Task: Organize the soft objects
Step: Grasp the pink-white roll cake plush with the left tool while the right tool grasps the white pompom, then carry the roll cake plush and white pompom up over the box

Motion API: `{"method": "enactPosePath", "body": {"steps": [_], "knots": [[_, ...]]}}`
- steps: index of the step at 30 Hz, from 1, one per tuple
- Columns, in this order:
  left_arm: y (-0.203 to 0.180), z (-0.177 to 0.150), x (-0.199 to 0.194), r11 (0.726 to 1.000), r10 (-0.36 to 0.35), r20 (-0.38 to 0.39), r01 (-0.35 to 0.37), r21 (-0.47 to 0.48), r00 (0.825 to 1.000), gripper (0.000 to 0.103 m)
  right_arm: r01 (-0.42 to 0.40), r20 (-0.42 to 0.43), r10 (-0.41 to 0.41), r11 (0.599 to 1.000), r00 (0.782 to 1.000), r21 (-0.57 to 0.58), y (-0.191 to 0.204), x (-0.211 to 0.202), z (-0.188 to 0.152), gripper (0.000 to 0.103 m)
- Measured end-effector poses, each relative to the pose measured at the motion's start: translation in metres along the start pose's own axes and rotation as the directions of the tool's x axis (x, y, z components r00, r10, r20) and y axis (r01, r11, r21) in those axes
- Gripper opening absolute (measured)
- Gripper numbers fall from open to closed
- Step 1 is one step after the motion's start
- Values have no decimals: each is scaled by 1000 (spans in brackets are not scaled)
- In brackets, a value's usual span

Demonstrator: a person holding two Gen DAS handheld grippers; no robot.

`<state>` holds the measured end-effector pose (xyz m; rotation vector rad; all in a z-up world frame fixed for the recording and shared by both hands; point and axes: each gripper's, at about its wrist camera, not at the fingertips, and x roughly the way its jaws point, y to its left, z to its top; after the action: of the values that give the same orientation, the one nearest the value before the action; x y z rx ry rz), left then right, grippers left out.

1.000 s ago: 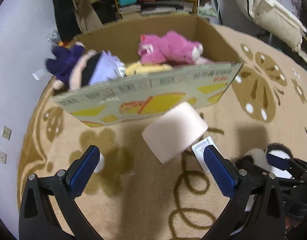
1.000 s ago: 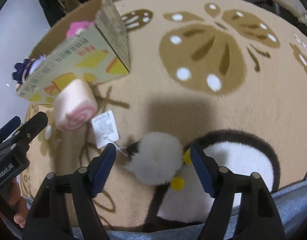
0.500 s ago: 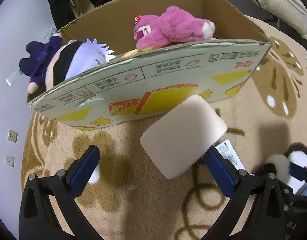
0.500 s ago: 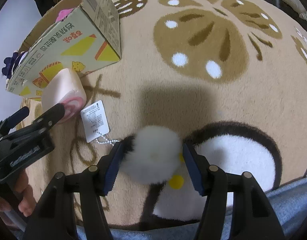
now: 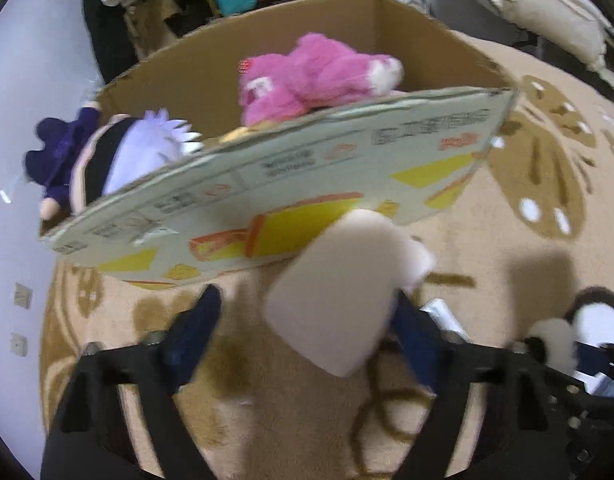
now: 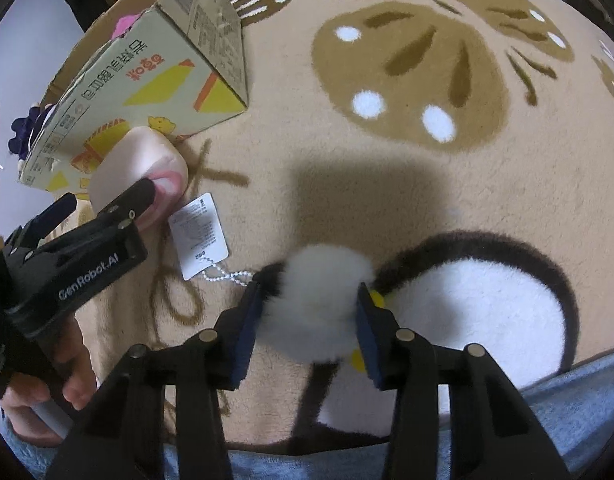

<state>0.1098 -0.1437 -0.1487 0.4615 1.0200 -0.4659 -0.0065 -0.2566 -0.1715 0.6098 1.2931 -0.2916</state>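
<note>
Penguin plush [image 6: 319,312] being squeezed by right tongs [image 6: 307,320] for lifting; left tongs [image 5: 307,320] closing around roll plush [image 5: 347,292], lower centre, likely box-bound [image 5: 267,200].

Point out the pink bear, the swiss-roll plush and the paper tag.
pink bear [image 5: 307,76]: left wrist view, its body.
swiss-roll plush [image 5: 339,292]: left wrist view, its side.
paper tag [image 6: 198,236]: right wrist view, its centre.

Right gripper [image 6: 307,320] fingers clamp the penguin plush's white head [image 6: 323,304]; paper tag [image 6: 199,236] lies on the carpet [image 6: 387,184].
</note>
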Motion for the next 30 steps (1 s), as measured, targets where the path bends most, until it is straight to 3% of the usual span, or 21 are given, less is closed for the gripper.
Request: {"method": "enactPosePath", "body": {"steps": [1, 7, 17, 30], "knots": [[-2, 0, -1, 1000, -28, 0, 28, 4, 1000, 51, -1, 2, 1, 1000, 1000, 0, 0, -1, 0, 44], [-7, -3, -9, 999, -37, -8, 37, 10, 999, 33, -26, 26, 26, 999, 999, 23, -6, -9, 2, 38], [15, -22, -24, 994, -7, -30, 4, -106, 1000, 30, -84, 85, 79, 995, 993, 55, -12, -19, 9, 34], [34, -35, -58, 980, 4, 21, 0, -197, 1000, 29, -162, 273, 158, 987, 949, -8, 2, -51, 12, 34]]}}
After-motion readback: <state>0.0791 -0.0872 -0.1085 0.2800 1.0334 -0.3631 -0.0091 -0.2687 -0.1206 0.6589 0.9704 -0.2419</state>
